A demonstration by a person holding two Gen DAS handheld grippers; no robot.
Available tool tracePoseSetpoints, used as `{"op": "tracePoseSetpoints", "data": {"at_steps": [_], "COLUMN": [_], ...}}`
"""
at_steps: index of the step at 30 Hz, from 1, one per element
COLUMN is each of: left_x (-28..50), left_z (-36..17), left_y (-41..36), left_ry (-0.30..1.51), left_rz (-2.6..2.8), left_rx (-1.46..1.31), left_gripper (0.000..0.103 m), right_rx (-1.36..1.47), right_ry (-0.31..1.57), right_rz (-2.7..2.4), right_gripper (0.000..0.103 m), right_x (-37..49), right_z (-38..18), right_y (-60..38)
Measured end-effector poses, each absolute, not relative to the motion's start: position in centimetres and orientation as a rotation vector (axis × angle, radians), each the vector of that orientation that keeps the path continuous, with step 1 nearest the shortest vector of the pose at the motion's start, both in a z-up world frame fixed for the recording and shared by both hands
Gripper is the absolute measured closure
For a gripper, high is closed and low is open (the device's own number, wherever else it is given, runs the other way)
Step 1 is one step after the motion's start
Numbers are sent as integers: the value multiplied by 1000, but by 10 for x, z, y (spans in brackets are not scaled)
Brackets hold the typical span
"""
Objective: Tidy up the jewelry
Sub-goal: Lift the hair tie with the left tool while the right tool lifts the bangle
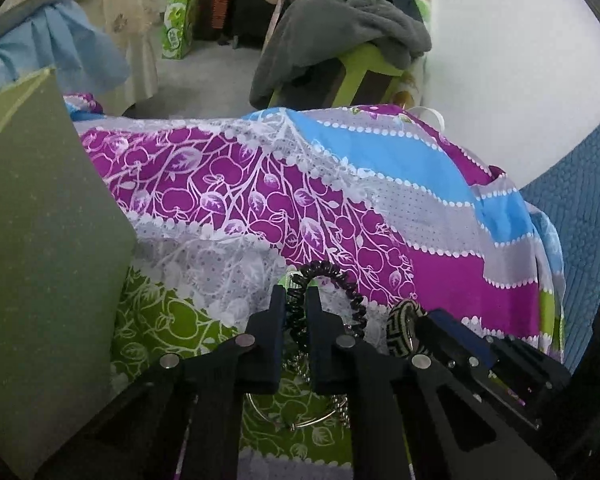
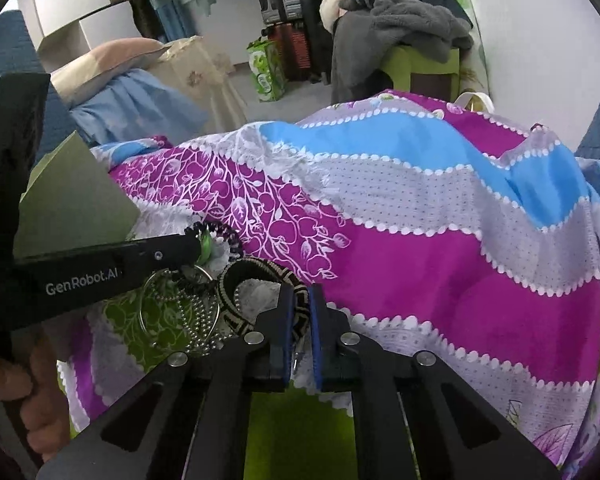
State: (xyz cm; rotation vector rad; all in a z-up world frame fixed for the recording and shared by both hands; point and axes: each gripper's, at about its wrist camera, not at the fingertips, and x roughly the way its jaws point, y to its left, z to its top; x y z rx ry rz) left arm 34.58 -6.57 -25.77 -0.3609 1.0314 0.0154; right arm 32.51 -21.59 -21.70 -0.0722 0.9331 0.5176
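Observation:
My left gripper (image 1: 298, 300) is shut on a black spiral hair tie (image 1: 340, 280), whose coil loops up and right of the fingertips. My right gripper (image 2: 299, 300) is shut on a woven black-and-tan bangle (image 2: 260, 276), which also shows in the left wrist view (image 1: 404, 320). A thin silver hoop (image 2: 180, 308) and a ball chain (image 2: 196, 320) lie on the patterned bedsheet (image 2: 420, 248) left of the bangle; the hoop also shows under my left gripper (image 1: 300, 420). The left gripper shows in the right wrist view (image 2: 196, 246) above the hoop.
A grey-green box lid (image 1: 40, 260) stands at the left, close beside the jewelry. A chair piled with grey clothes (image 1: 340, 40) stands beyond the bed. A blue quilt (image 1: 580, 208) lies at the right edge. A hand (image 2: 32, 392) holds the left gripper.

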Motion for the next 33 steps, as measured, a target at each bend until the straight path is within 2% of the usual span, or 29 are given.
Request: {"op": "tracePoseSetpoints", "data": {"at_steps": [26,33], "left_x": [277,251], "left_z": [-229,-215], "left_y": [-65,-69], "left_ry": [997,988], "left_rz": [-101,-150], "left_rx": [-284,-217], "left_gripper": [96,96], "right_rx": [-128,-78], "right_ry": [936,969], "right_rz": [341,273], "right_gripper": [97,97], "right_x": [290,265], "right_z": [-213,-194], "right_y": [-241,-253]}}
